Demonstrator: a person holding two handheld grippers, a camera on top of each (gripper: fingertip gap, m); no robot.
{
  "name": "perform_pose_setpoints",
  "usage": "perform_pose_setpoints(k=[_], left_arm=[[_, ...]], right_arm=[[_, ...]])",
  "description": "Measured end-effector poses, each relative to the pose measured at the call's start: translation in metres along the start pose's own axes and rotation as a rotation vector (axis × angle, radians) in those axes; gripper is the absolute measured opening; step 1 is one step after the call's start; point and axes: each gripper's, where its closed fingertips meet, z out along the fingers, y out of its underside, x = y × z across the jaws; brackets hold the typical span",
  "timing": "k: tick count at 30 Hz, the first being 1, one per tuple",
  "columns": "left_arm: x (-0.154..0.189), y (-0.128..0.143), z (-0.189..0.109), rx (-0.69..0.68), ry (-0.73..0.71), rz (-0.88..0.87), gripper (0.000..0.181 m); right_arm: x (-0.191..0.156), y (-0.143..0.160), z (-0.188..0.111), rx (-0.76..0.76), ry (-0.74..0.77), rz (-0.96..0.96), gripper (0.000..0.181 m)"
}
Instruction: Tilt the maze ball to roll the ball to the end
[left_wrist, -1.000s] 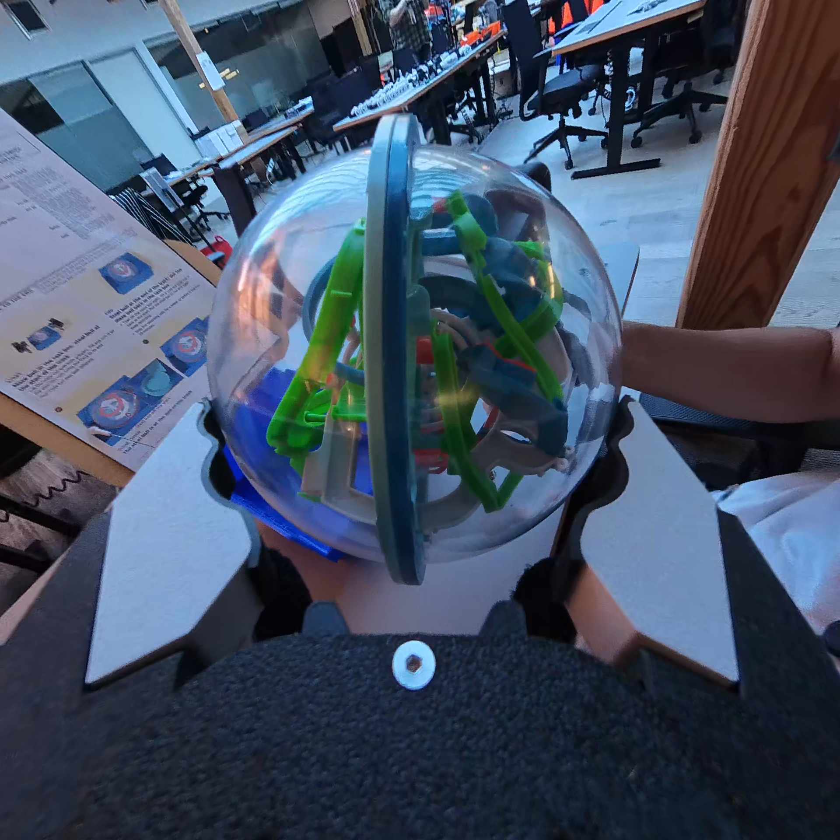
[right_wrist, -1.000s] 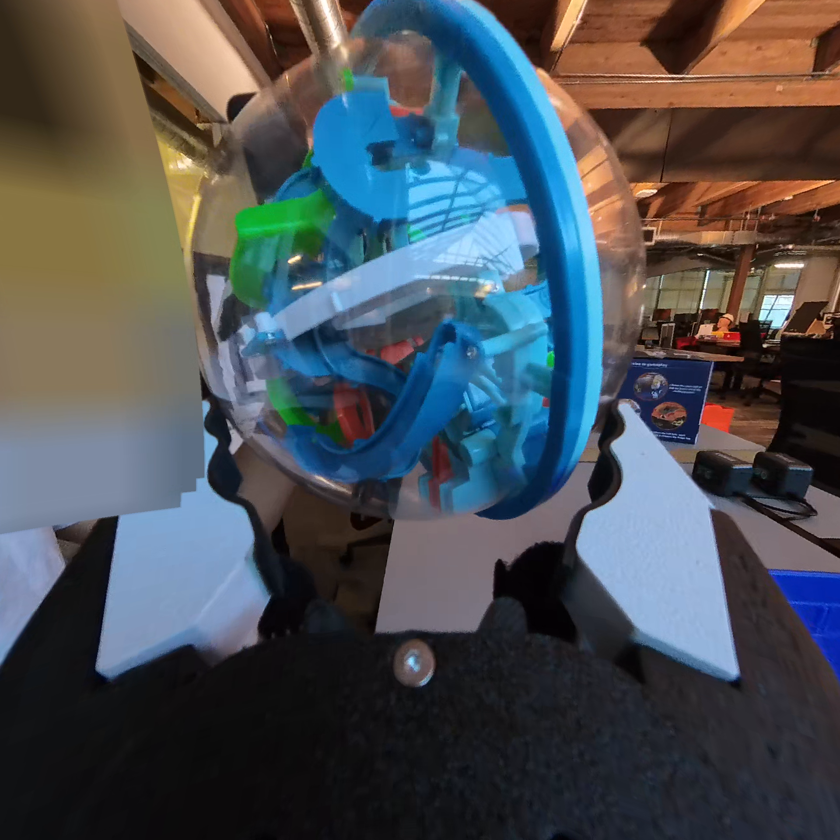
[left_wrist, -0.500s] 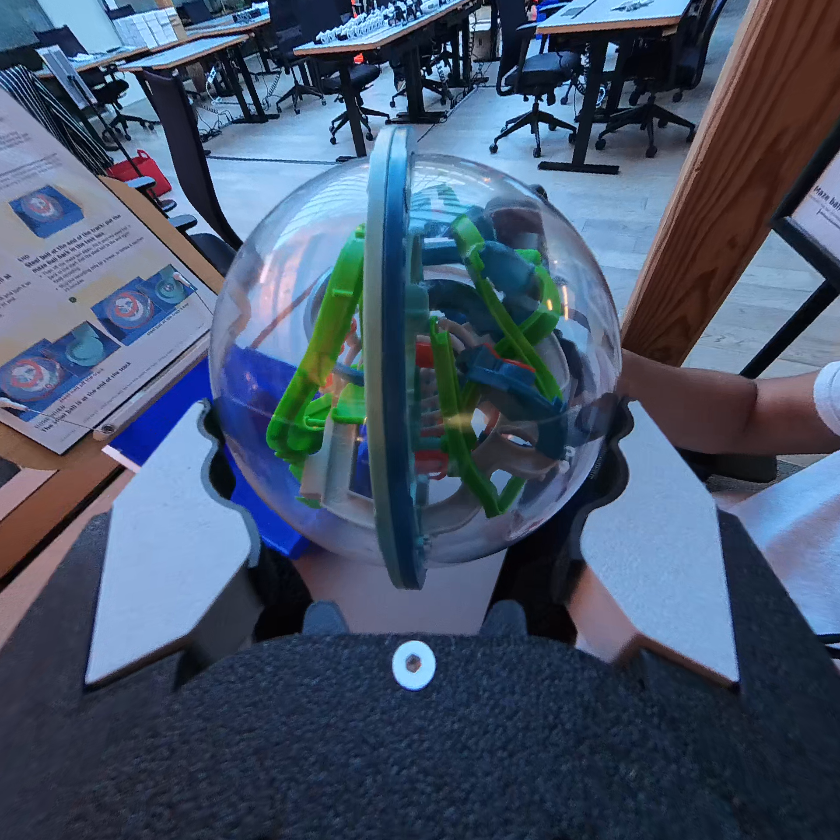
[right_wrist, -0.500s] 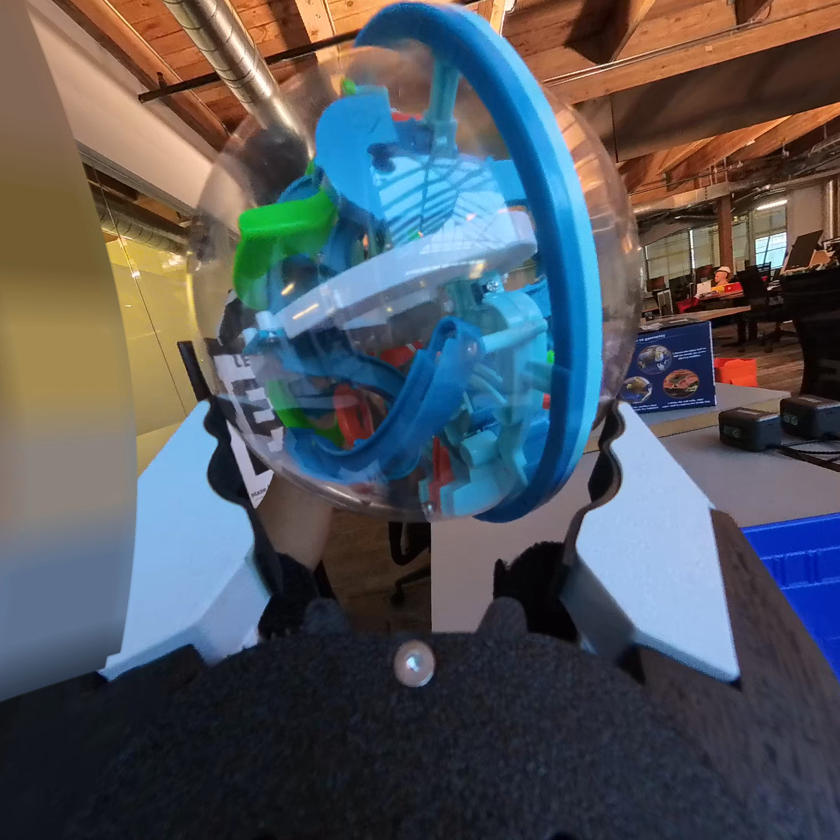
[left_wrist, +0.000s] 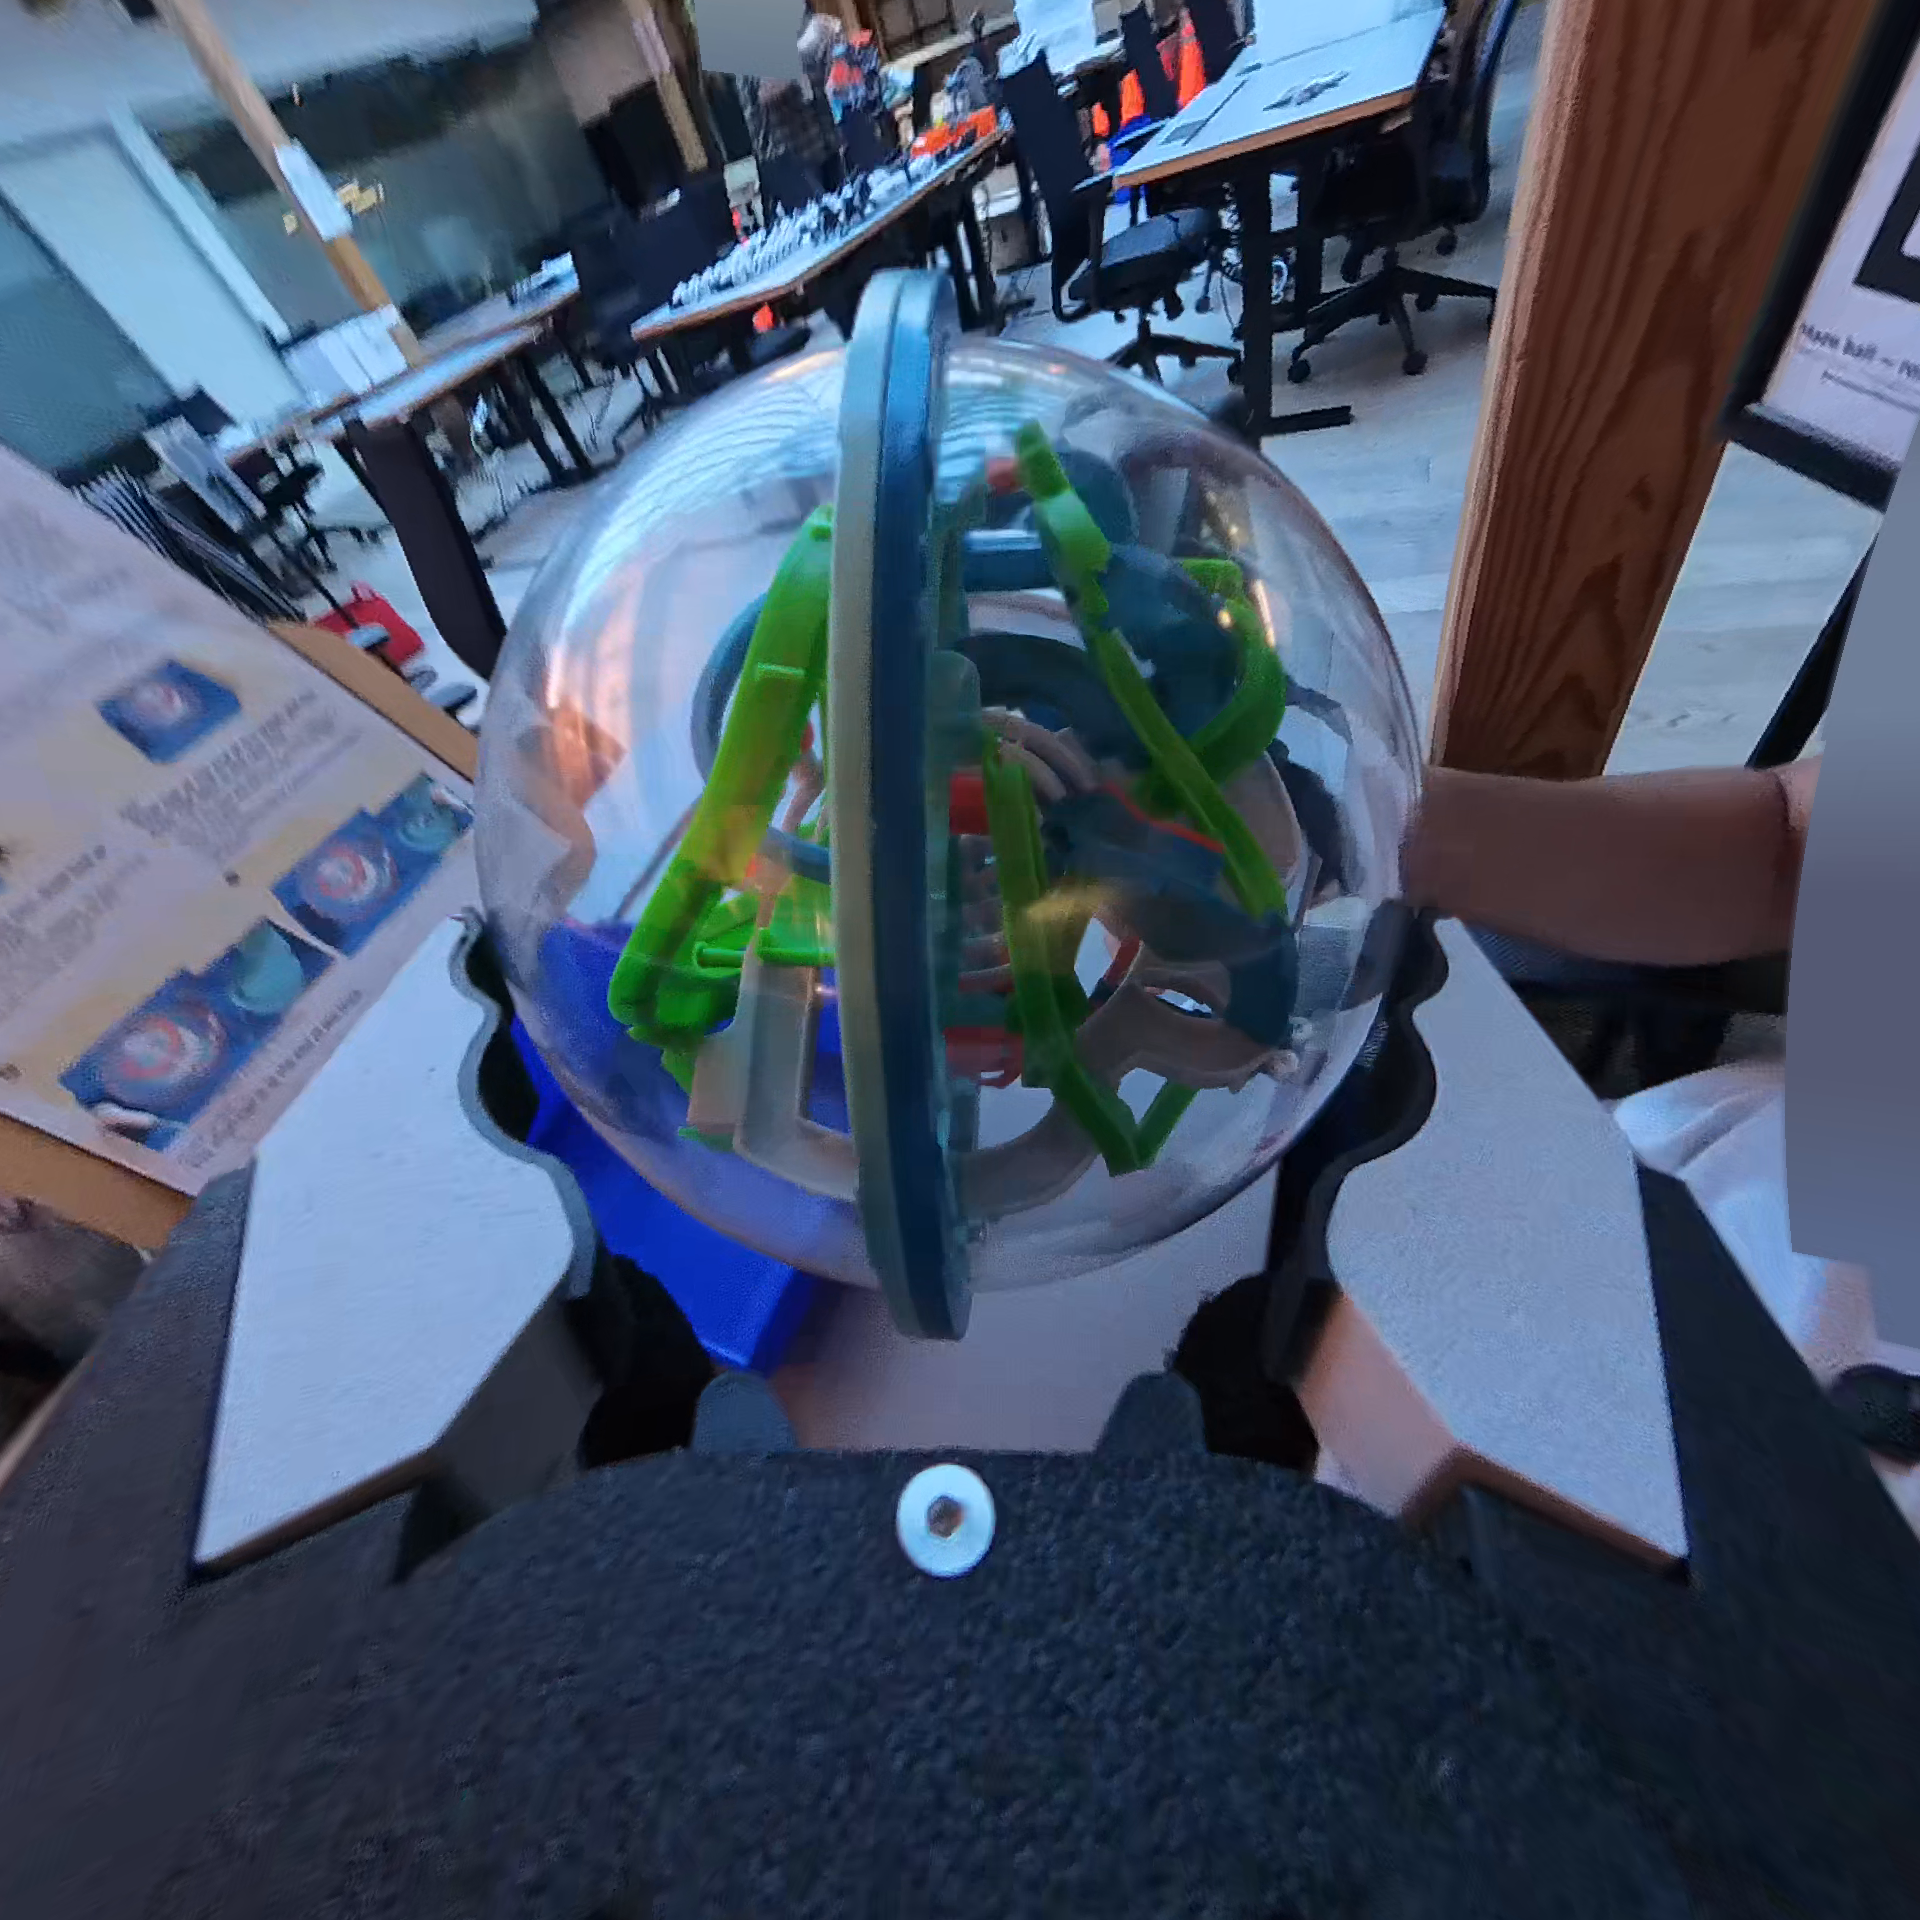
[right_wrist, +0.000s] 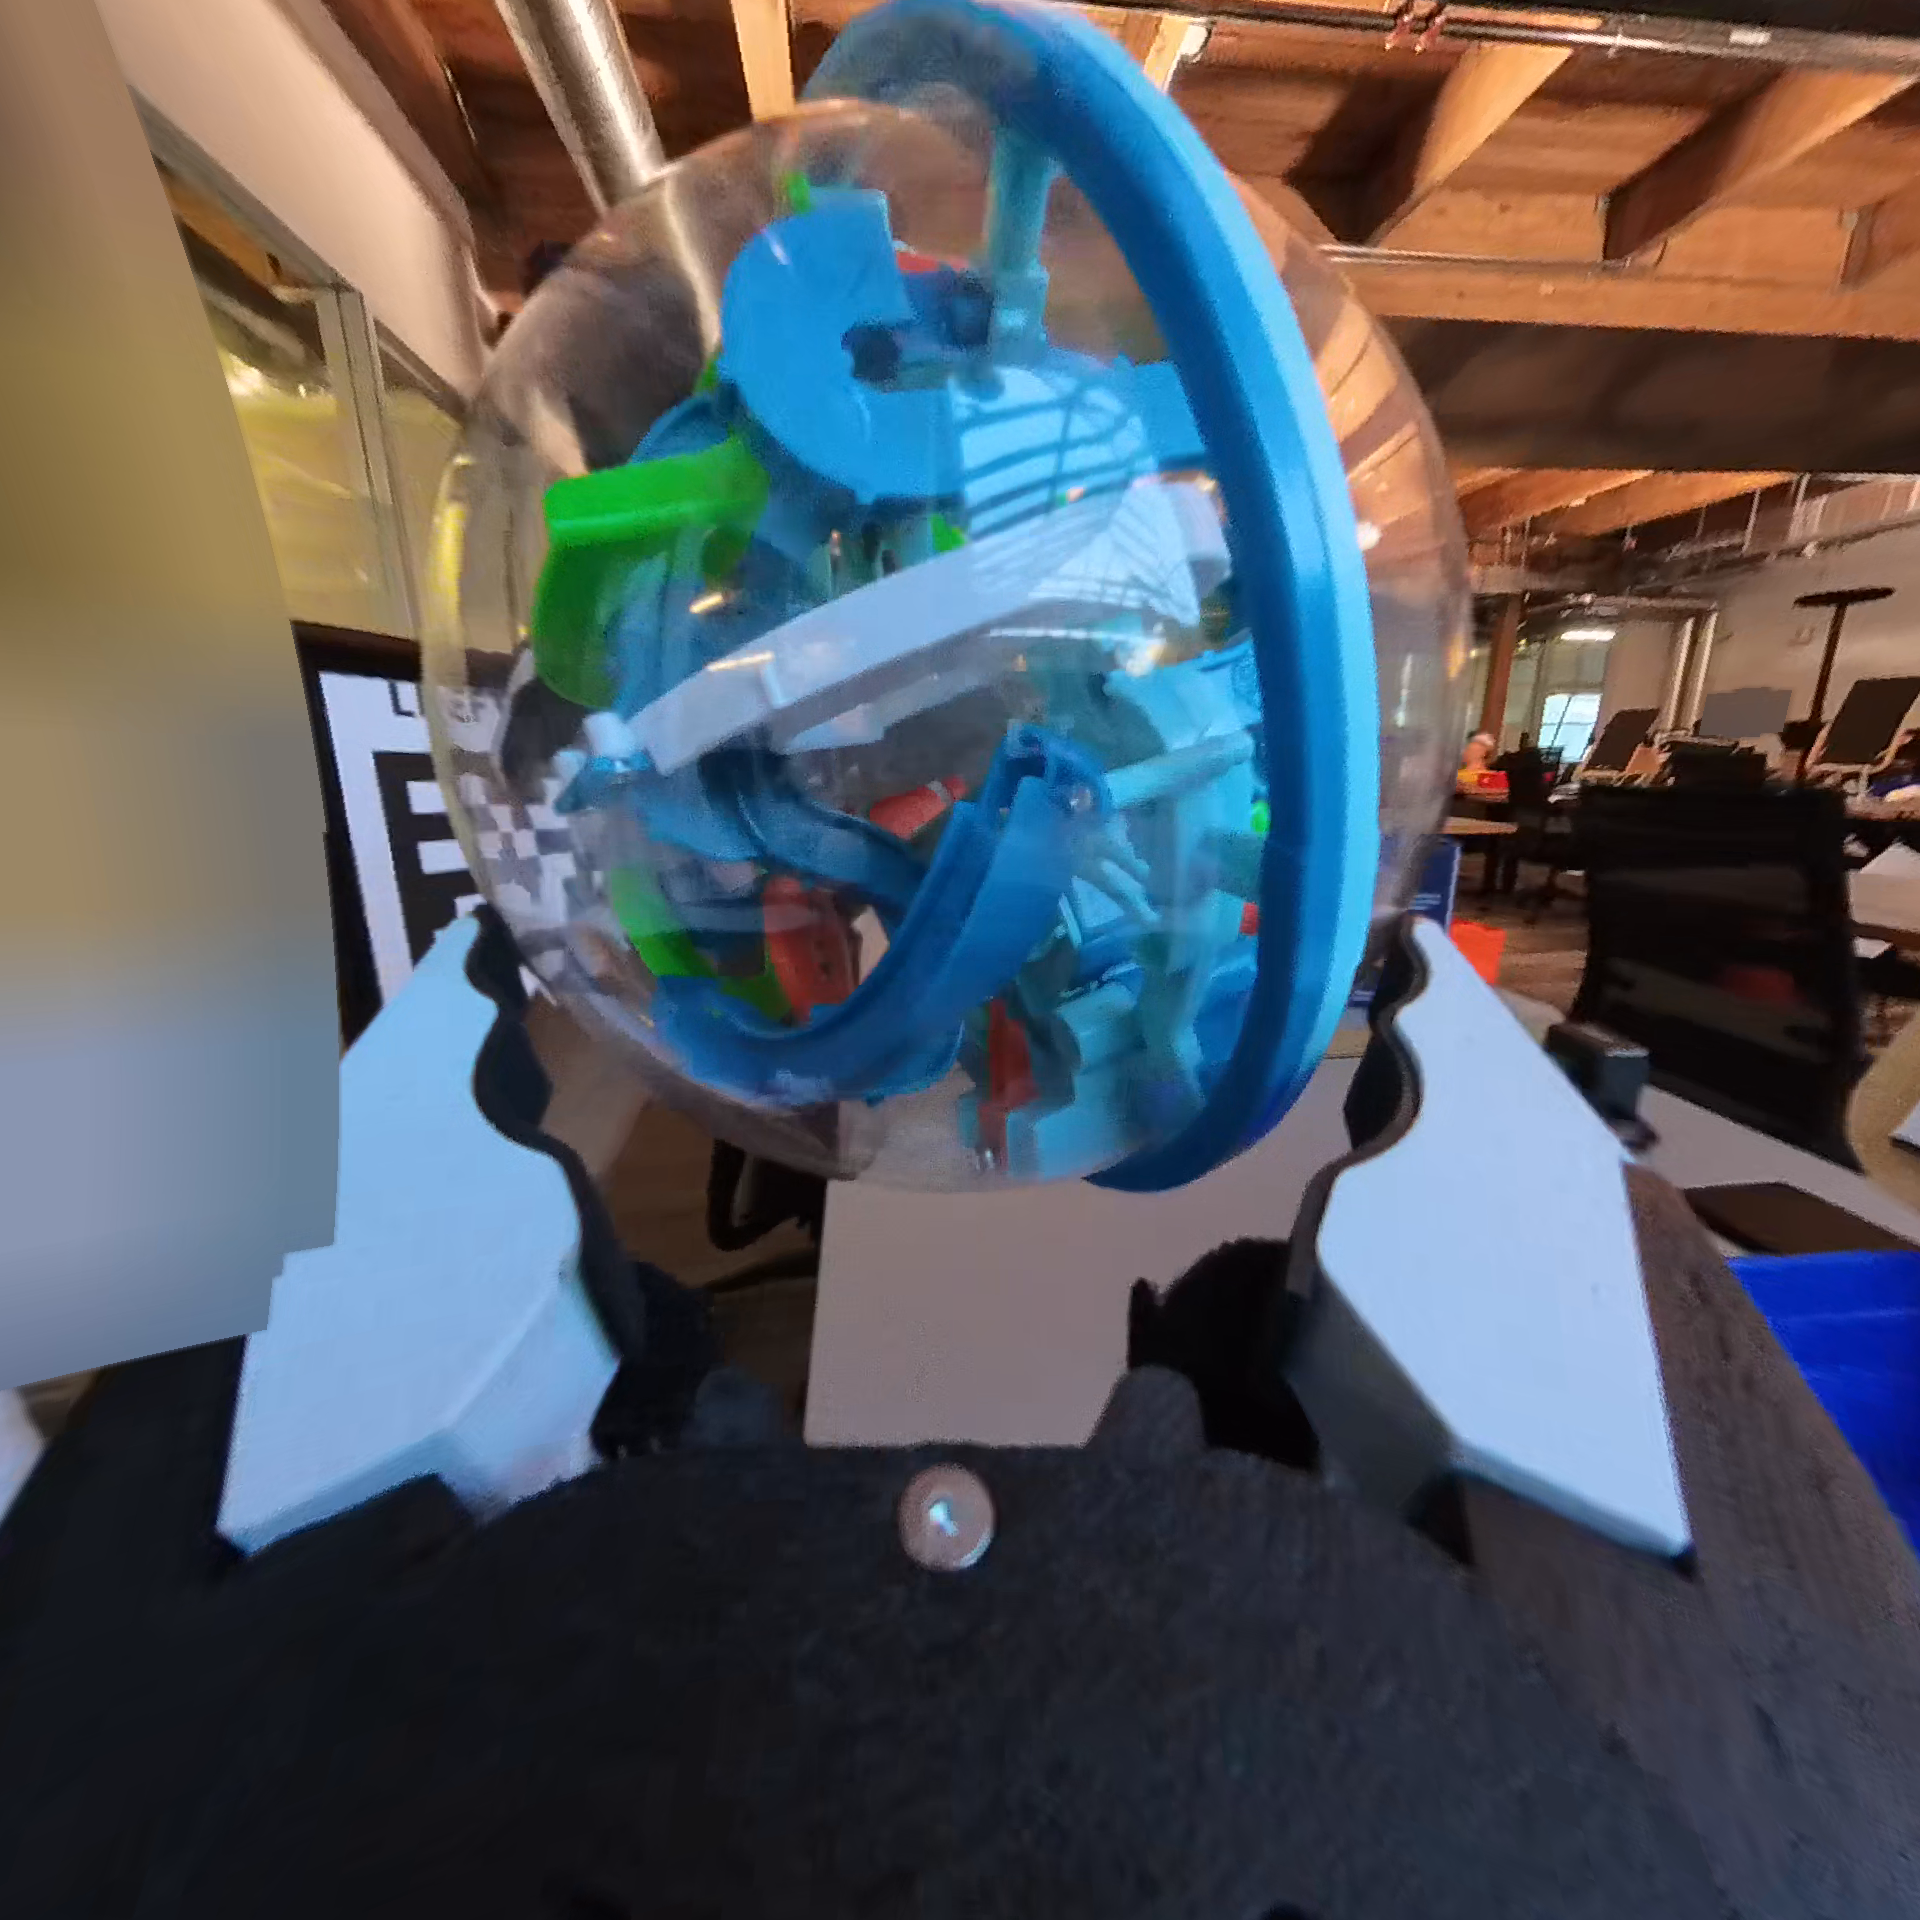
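Observation:
The maze ball (left_wrist: 1039, 831) is a clear sphere with a blue ring around it and green, blue, grey and red tracks inside. It is held in the air between both grippers. My left gripper (left_wrist: 945, 935) is shut on it, with its fingers (left_wrist: 416, 1195) pressed on the sphere's left and right sides. My right gripper (right_wrist: 940, 935) is shut on the same ball (right_wrist: 935, 675), seen from the other side with the ring (right_wrist: 1309, 644) tilted right. I cannot make out the small ball inside.
An instruction sheet on a board (left_wrist: 156, 831) stands at the left, a wooden post (left_wrist: 1642, 364) at the right. A blue bin (left_wrist: 675, 1247) lies under the ball. A person's forearm (left_wrist: 1590, 862) reaches in. A black chair (right_wrist: 1714, 914) is on the right.
Both grippers keep their grip while the ball turns with them. The left view has swung back up and left; the right view has tipped down, bringing the marker sign and the chair into view.

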Motion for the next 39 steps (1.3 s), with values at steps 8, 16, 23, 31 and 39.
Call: perform_pose_setpoints(k=[8,16,23,31,39], left_arm=[[0.007,-0.008,-0.002,0.037,-0.010,0.059,0.158],[-0.001,-0.005,0.005,0.001,-0.008,-0.030,0.159],[0.002,-0.008,0.005,0.018,-0.018,0.030,0.158],[0.012,-0.015,0.005,0.009,-0.048,0.145,0.158],[0.009,-0.015,0.004,0.005,-0.042,0.082,0.158]], right_arm=[[-0.006,-0.006,-0.002,-0.005,-0.009,-0.059,0.155],[0.002,-0.002,-0.003,0.009,-0.014,0.057,0.154],[0.001,-0.002,-0.004,0.008,-0.026,0.001,0.155],[-0.005,0.003,-0.005,0.019,-0.080,-0.052,0.154],[-0.004,-0.001,-0.005,0.014,-0.064,-0.009,0.154]])
